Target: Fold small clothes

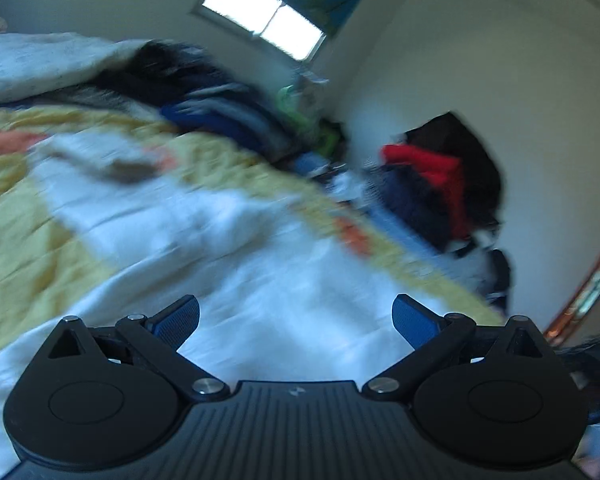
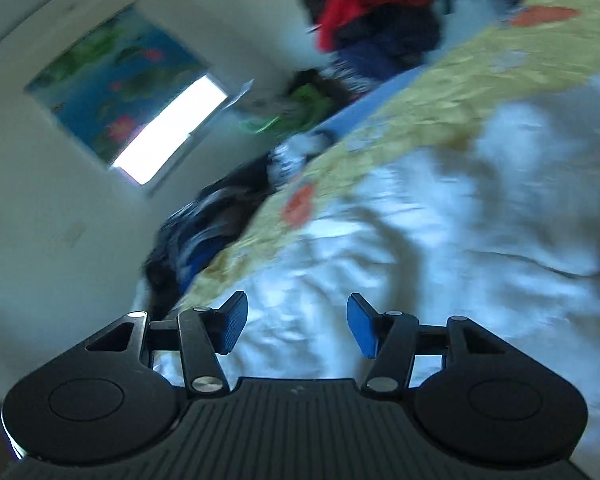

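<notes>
Hovering over the bed, both tools are empty-handed at this moment. The left gripper [image 1: 296,322] is holding its blue pads [image 1: 178,320] spread wide, with nothing between them; the right gripper [image 2: 297,322] is also showing its jaws parted, a little less widely, and gripping nothing.

Below both of them a white garment [image 1: 260,280] is lying spread across the yellow patterned bedspread [image 1: 28,248]. From the right wrist view the white garment [image 2: 440,240] is showing creases and one long edge or seam, so it is probably lying mostly flat, though the motion blur is making it hard to tell whether any fold has been made in it or what kind of piece it is.

Judging from this, the folding is looking early: no neat folded stack is showing anywhere on the bedspread, and neither gripper is touching cloth. A heap of dark and blue clothes [image 1: 220,112] is sitting along the far side of the bed, and a red and dark pile [image 1: 432,176] is resting against the wall [image 1: 520,80], so plenty is likely remaining to be done after this piece.
</notes>
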Tool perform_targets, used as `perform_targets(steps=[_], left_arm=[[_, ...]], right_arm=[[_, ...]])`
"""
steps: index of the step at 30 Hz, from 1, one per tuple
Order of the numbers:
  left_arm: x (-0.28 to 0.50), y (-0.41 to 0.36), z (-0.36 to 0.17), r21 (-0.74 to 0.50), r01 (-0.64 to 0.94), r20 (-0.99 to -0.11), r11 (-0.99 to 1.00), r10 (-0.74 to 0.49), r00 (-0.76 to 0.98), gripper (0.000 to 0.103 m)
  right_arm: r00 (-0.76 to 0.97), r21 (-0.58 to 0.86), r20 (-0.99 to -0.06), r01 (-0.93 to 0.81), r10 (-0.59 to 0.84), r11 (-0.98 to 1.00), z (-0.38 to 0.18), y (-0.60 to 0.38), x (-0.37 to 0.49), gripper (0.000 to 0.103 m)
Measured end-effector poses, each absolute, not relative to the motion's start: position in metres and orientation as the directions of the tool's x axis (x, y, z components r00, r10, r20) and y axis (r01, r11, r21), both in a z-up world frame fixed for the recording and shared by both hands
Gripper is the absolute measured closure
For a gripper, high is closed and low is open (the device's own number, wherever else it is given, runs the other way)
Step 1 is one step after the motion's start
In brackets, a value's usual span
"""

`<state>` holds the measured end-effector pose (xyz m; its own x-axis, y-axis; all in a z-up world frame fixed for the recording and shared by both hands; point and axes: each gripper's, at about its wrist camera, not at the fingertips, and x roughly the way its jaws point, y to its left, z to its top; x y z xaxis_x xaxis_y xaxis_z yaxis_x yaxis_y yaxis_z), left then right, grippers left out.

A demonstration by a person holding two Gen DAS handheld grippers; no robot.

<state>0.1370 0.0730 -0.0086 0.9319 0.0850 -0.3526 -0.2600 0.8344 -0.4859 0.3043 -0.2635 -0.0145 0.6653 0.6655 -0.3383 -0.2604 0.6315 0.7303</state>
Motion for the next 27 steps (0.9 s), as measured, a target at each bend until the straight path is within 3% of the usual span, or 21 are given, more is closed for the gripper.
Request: perform_targets(steps=[3, 6, 8, 10, 11, 14, 20, 24, 27], left_arm=[[0.163, 0.047, 0.002, -0.359, -0.225, -0.344, 0.906, 0.096, 0.934, 0.000], [0.179, 0.026, -0.009, -0.160, -0.291, -0.423, 0.943, 0.201, 0.884, 0.000], [0.176, 0.025, -0.023, -0.115, -0.302, -0.457, 0.946, 0.220, 0.862, 0.000], [0.173, 0.029, -0.036, -0.080, -0.315, -0.470, 0.946, 0.243, 0.849, 0.000], [0.173, 0.030, -0.043, -0.063, -0.329, -0.478, 0.942, 0.261, 0.839, 0.000], [0.180, 0.044, -0.061, -0.089, -0.364, -0.551, 0.927, 0.259, 0.794, 0.000], [0.181, 0.053, -0.068, -0.142, -0.378, -0.582, 0.915, 0.232, 0.780, 0.000], [0.181, 0.052, -0.067, -0.142, -0.381, -0.583, 0.914, 0.234, 0.778, 0.000], [0.183, 0.052, -0.067, -0.143, -0.383, -0.585, 0.912, 0.234, 0.776, 0.000]], right_arm=[[0.621, 0.753, -0.360, -0.247, 0.696, 0.610, -0.020, -0.249, 0.328, 0.047], [0.588, 0.816, -0.392, -0.134, 0.708, 0.563, -0.036, -0.244, 0.346, 0.047], [0.565, 0.863, -0.362, -0.097, 0.742, 0.495, -0.048, -0.247, 0.342, 0.047], [0.503, 0.889, -0.335, -0.110, 0.797, 0.444, -0.063, -0.244, 0.339, 0.032], [0.474, 0.886, -0.357, -0.101, 0.805, 0.453, -0.071, -0.240, 0.339, 0.020], [0.468, 0.857, -0.392, -0.127, 0.792, 0.499, -0.087, -0.239, 0.333, 0.034], [0.589, 0.873, -0.273, -0.181, 0.761, 0.453, -0.062, -0.292, 0.301, 0.032], [0.797, 0.878, -0.201, -0.111, 0.570, 0.465, -0.051, -0.377, 0.271, 0.036], [0.885, 0.892, -0.202, -0.011, 0.420, 0.453, -0.051, -0.435, 0.260, 0.042]])
